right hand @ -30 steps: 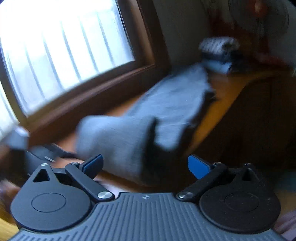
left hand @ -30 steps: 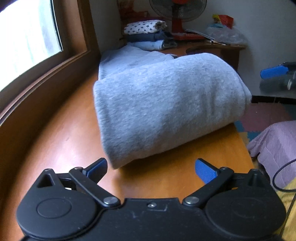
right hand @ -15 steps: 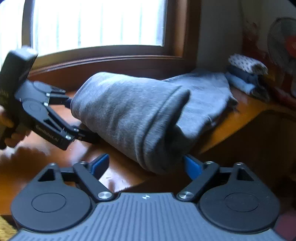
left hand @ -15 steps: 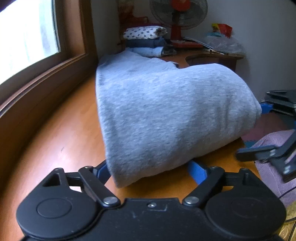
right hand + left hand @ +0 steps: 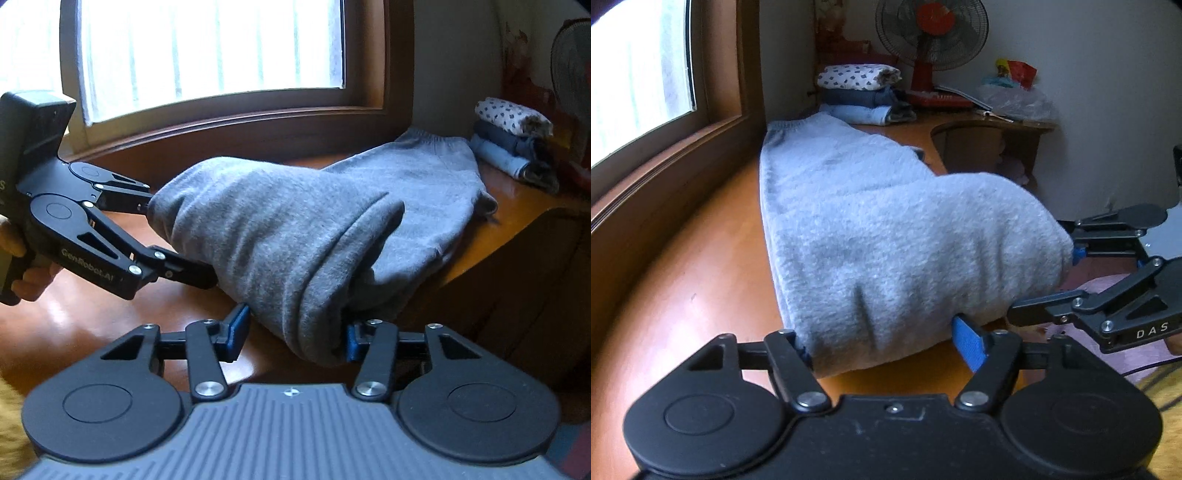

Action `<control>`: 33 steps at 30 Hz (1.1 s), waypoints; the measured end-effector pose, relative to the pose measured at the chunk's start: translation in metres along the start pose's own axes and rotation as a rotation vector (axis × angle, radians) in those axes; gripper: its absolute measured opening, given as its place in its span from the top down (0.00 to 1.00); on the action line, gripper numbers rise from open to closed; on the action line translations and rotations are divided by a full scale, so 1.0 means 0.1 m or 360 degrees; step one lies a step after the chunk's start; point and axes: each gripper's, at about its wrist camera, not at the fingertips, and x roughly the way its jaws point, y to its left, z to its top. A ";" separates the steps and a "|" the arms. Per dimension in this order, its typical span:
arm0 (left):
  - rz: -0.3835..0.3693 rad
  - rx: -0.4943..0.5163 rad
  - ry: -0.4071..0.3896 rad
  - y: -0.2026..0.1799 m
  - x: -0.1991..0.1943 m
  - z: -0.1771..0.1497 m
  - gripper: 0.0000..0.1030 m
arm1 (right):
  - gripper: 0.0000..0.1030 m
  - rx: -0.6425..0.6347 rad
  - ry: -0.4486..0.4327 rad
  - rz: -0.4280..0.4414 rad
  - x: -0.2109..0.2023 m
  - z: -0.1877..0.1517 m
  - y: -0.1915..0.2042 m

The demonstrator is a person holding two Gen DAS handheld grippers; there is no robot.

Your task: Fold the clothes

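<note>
**Both grippers at the fold**

The grey garment (image 5: 886, 236) lies doubled on the table (image 5: 701, 258). Left gripper (image 5: 890, 343) and right gripper (image 5: 291, 332) straddle its rolled end, jaws spread, not yet pinching. Clamp all layers evenly, then lift together.

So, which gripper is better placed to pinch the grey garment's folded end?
Probably the left gripper: the grey garment fills its open gap; the right gripper has cloth only beside one finger.

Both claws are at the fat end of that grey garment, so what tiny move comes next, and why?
Probably close both on the fold. The left gripper and right gripper each straddle a corner of the grey garment with jaws open, so neither holds it yet.
</note>
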 end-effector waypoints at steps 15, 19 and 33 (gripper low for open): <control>0.0039 -0.0154 -0.0014 -0.15 -0.07 0.51 0.32 | 0.49 0.0187 -0.0200 0.0081 -0.17 0.31 -0.35; 0.0083 -0.0162 -0.0031 -0.08 0.08 0.71 0.31 | 0.50 0.0228 -0.0242 0.0094 0.02 0.44 -0.56; 0.0232 -0.0230 0.0108 0.31 0.95 1.04 0.07 | 0.50 0.0295 -0.0193 -0.0048 0.81 0.70 -1.16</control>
